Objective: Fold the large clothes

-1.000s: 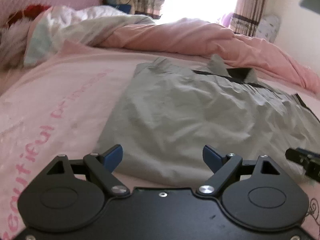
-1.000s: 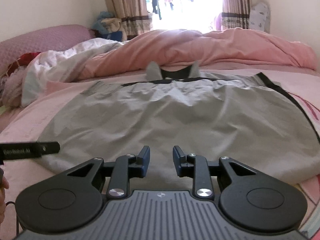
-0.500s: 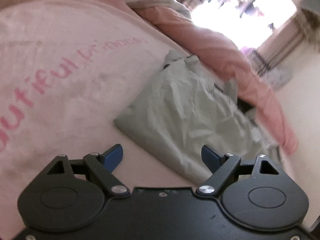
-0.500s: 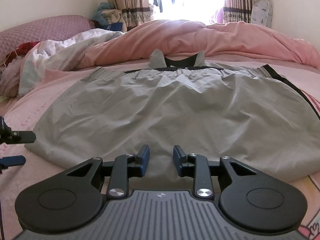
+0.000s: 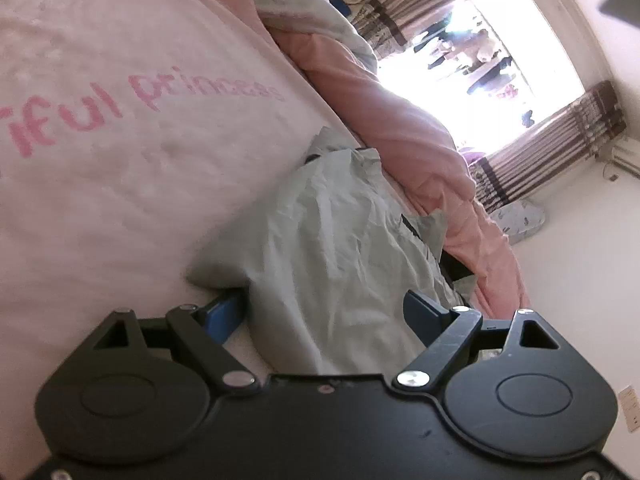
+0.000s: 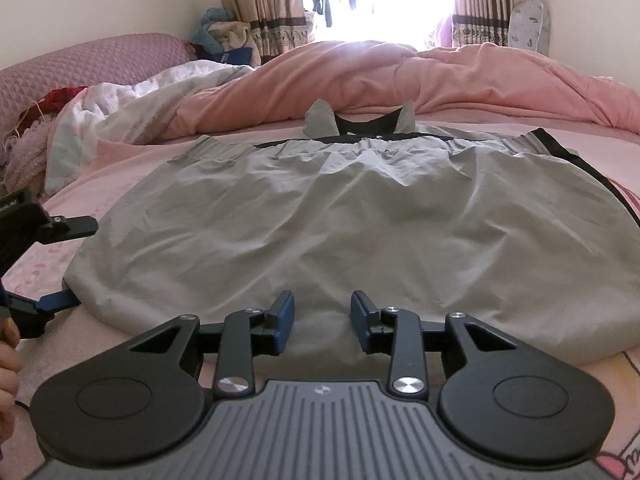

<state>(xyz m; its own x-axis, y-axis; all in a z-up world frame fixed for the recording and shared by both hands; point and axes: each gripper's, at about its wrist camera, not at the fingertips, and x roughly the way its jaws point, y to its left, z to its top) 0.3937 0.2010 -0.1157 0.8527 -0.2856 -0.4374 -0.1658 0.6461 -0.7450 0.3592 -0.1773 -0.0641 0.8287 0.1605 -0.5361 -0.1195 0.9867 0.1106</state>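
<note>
- The grey garment (image 6: 340, 216) lies spread flat on the bed (image 6: 580, 148), filling the middle of the right wrist view, its black-trimmed collar end at the upper centre and its hem running along the lower part of the frame.
- The left gripper (image 5: 320, 308) is rolled onto its side, fingers wide apart, straddling the lower left corner of the cloth: one blue finger (image 5: 224, 314) is tucked under the hem, the other sits over the top layer.
- In the right wrist view that same left gripper shows at the left edge of the frame, one finger above the corner and one sliding in beneath it.
- The right gripper (image 6: 322, 316) hovers at the middle of the hem, bottom centre of its own frame, fingers parted a modest way with the cloth edge between them; nothing is pinched.
- My read: this is the pick-up stage of a fold, both grippers lining up on the near edge.
- Next call: close both sets of fingers squarely on the hem, catching every layer, then lift together and carry the edge toward the collar.
- The heaped pink duvet (image 6: 400, 76) beyond the collar looks out of the way.
</note>
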